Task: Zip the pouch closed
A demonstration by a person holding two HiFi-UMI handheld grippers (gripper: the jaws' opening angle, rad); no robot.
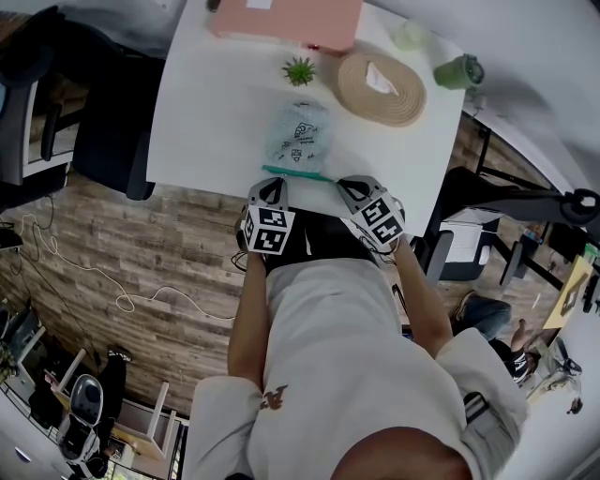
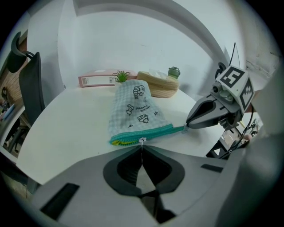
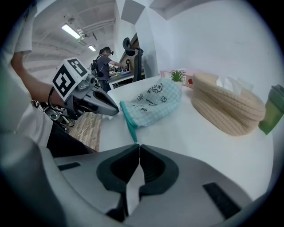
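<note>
Pouch [image 1: 298, 133], pale blue-check printed fabric, flat on white table [image 1: 206, 112] near its front edge. Teal zip edge [image 1: 298, 172] faces the person, with its long axis running 9 to 3 o'clock in the head view. Yellow lining [image 2: 119, 142] shows at the 9 o'clock end, judged unzipped there. Left claw [image 2: 142, 146] is closed on the small white zip pull [image 2: 142, 140], at the pouch's 6 o'clock. Right claw [image 3: 135, 146] is closed on the teal tape tail [image 3: 131, 133], at the 3 o'clock end. Remaining travel judged toward 9 o'clock; left claw nearer.

The white table [image 1: 206, 122] bears pouch [image 1: 298, 136], plant [image 1: 299, 70], basket [image 1: 382, 89], pink box [image 1: 286, 21], cup [image 1: 458, 72].
</note>
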